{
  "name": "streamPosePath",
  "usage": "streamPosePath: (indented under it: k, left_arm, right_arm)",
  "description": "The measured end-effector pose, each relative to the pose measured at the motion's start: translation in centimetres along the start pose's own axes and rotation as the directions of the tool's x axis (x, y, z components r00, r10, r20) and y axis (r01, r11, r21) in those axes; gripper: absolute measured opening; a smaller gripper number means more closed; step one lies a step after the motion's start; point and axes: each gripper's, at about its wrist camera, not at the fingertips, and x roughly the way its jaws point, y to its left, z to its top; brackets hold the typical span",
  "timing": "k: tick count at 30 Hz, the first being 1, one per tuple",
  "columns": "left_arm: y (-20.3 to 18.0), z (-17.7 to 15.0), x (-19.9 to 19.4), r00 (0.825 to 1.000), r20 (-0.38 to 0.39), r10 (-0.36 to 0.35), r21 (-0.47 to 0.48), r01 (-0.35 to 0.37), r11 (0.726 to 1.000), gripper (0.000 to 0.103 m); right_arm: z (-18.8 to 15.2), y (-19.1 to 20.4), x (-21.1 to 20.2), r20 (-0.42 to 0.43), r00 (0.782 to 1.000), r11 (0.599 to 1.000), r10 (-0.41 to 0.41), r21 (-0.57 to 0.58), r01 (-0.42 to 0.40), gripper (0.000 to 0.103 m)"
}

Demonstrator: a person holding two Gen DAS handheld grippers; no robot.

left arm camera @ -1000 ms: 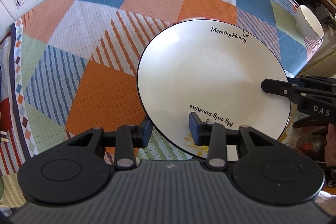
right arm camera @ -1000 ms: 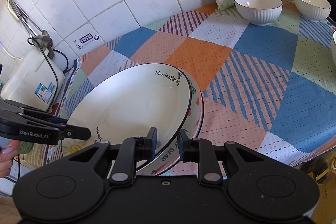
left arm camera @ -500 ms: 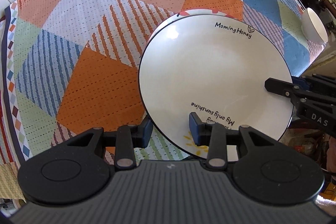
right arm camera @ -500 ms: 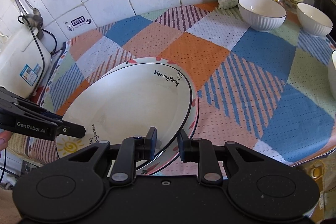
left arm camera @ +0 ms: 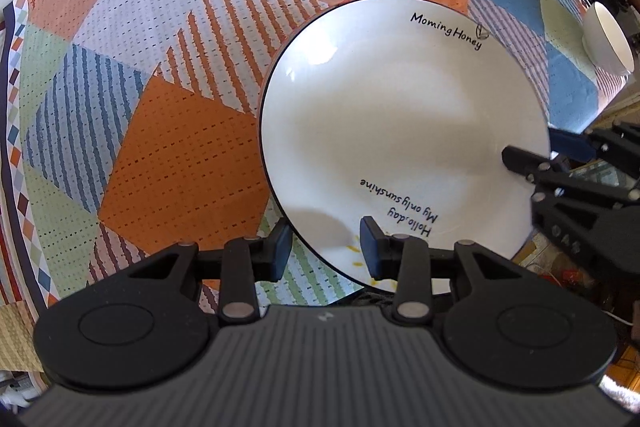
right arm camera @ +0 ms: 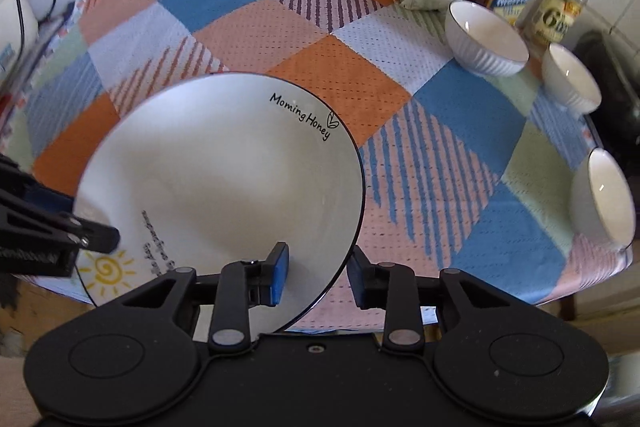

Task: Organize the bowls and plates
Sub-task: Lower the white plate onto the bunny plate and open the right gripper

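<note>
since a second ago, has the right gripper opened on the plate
Yes. The right gripper had its fingers pinched on the plate rim; now they stand wide apart, one over the plate, the other out over the cloth.

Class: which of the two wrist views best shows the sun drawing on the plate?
The right wrist view. There the yellow spiral sun on the plate shows whole, beside the left gripper. In the left wrist view only a few yellow rays show; a finger hides the rest.
</note>
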Motion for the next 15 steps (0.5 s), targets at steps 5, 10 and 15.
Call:
streamPosePath:
  k: [5,10,15]
  left_arm:
    - [0.3,-0.1,-0.5,1.000,0.015,-0.002,-0.026,0.003,1.000,0.036]
    - [0.3,-0.6,-2.5,0.999,0.043,0.014,-0.048,-0.012,0.999,0.036]
    - [-0.7,-0.9,-5.9,0.995,0.087,0.049,-0.033,-0.047,0.998,0.039]
  right_arm:
    - [-0.4,0.9,0.4,0.021,0.999,0.999,-0.028,-0.033,0.029,0.041]
    - [-1.5,0.2,-1.0,0.109,0.994,0.999,0.005,-0.042,0.000,0.042]
    - [-2.9,-1.8,-4.4,0.235,0.970,0.997,0.059,0.032,-0.069,0.044]
